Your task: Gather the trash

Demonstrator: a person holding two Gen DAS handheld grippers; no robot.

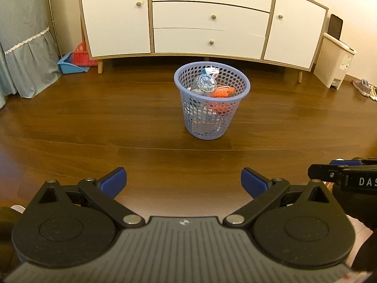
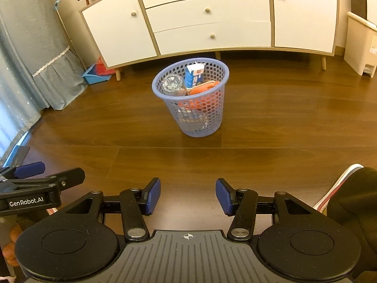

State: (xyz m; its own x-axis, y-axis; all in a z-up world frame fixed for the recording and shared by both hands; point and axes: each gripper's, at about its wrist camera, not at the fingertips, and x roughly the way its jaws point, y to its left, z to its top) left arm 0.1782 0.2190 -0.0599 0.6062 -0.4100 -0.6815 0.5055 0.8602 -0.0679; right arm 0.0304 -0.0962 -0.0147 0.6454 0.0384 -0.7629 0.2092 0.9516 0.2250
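Left gripper point(image 1: 183, 181): jaws spread wide with nothing between them, held above the wooden floor point(image 1: 94, 129) and facing the basket from a distance.
Right gripper point(image 2: 188, 195): jaws apart but narrower than the left pair, also holding nothing; it faces the same basket, and its black side shows at the right edge of the left wrist view.
Basket point(image 1: 209, 118): a lavender perforated bin standing upright on the floor, in front of the sideboard and well apart from both grippers.
Trash: all of it sits inside the basket. A clear plastic bottle point(image 2: 173, 85) leans at the left with its base toward the cameras, a blue and white carton point(image 2: 194, 75) stands at the back, and an orange mesh piece point(image 2: 202, 88) lies to the right.
Sideboard point(image 1: 179, 16): white doors and three central drawers with round knobs, on short wooden legs.
Left corner: a grey-blue curtain point(image 1: 26, 47) hangs there, with a blue dustpan point(image 1: 69, 64) and a red brush beside it.
Right side: a cream pedal bin point(image 1: 334, 63) against the wall, with shoes point(image 1: 365, 88) just beyond it.
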